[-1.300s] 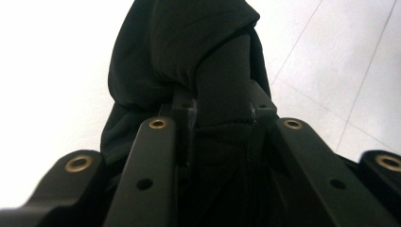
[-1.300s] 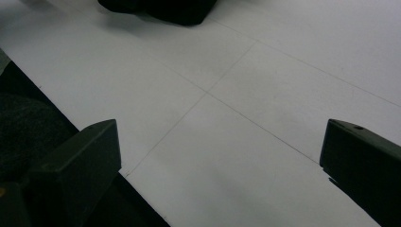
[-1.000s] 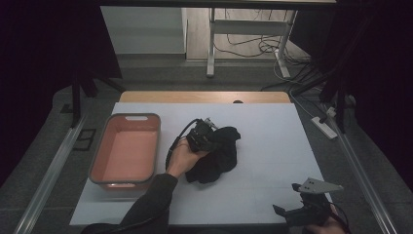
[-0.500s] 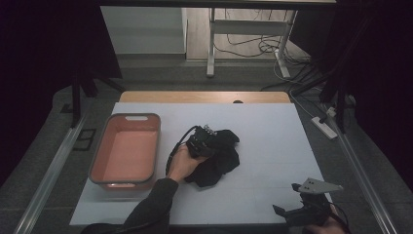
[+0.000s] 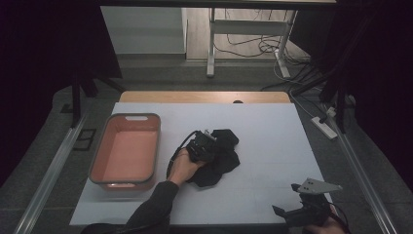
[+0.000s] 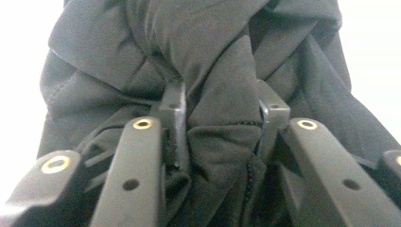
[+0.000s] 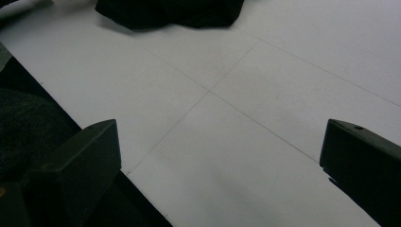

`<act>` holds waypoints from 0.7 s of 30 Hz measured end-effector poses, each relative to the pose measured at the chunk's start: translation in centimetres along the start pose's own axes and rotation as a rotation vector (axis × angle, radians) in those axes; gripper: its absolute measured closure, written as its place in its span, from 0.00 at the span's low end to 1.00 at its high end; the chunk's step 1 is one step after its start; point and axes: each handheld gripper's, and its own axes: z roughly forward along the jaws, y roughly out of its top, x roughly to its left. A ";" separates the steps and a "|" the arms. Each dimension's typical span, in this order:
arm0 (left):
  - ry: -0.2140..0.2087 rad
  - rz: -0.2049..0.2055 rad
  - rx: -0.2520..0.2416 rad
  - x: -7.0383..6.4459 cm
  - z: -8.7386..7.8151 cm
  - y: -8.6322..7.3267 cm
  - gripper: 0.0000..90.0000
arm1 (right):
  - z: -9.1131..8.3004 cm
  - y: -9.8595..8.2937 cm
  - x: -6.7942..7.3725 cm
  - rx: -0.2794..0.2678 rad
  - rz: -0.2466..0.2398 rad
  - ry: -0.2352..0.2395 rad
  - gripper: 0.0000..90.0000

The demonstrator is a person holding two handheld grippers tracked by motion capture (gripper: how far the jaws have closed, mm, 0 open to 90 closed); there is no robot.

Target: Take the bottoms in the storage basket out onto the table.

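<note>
Room first: it's pretty dark all round, with a grey floor past the far edge, a pale wall panel at the back, and a metal desk frame with a tangle of cables under it. A white power strip lies on the floor off to the right, and metal rails run along both sides.

The bench is covered in white sheeting, with a strip of bare wood showing along the far edge. In the right claw view you can see faint seam lines crossing the white surface.

On the left part of the bench sits a salmon-coloured tub with a grey rim; it looks empty, though the light's dim enough that I wouldn't swear to it.

Just right of the tub, roughly mid-bench, is the black cloth, all crumpled in a heap. The left claw is pushed right into it, and in the left claw view its jaws are partway closed with a thick fold of the fabric bunched between them, touching both.

The right claw is at the near right corner of the bench, well apart from the cloth, its jaws spread wide with nothing between them.
</note>
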 end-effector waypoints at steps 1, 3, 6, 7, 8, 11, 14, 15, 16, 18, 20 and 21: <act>0.004 0.001 -0.001 0.0 0.0 0.0 0.68 | 0.0 0.0 0.0 0.000 0.000 0.000 0.00; 0.015 0.001 -0.001 0.0 0.0 0.0 0.64 | 0.0 0.0 0.0 -0.001 0.000 0.000 0.00; 0.021 0.001 -0.003 0.0 -0.1 0.0 0.60 | 0.0 0.0 0.0 -0.001 -0.001 0.000 0.00; 0.022 0.007 -0.003 0.0 -0.1 0.0 0.58 | 0.0 0.0 0.0 -0.001 -0.001 0.000 0.00; 0.019 0.001 -0.007 -0.1 -0.1 0.0 0.57 | 0.0 0.0 0.0 -0.001 -0.001 0.000 0.00; 0.013 -0.005 0.002 0.0 -0.4 0.2 0.56 | 0.0 0.0 0.0 0.002 -0.003 0.000 0.00; 0.005 -0.016 -0.002 0.1 -0.5 0.3 0.53 | 0.0 0.0 0.1 0.003 -0.003 0.000 0.00; 0.004 -0.018 -0.002 0.1 -0.5 0.3 0.51 | 0.0 0.0 0.1 0.003 -0.004 0.001 0.00; 0.000 -0.019 -0.001 0.0 -0.5 0.4 0.50 | 0.0 0.0 0.1 0.004 -0.005 0.001 0.00; -0.004 -0.015 0.001 0.0 -0.6 0.4 0.46 | 0.0 0.0 0.1 0.004 -0.005 0.001 0.00; -0.012 -0.013 0.004 -0.1 -0.7 0.5 0.43 | 0.0 0.0 0.1 0.004 -0.006 0.001 0.00; -0.019 -0.014 0.007 -0.1 -0.7 0.6 0.42 | 0.0 0.0 0.1 0.004 -0.005 0.001 0.00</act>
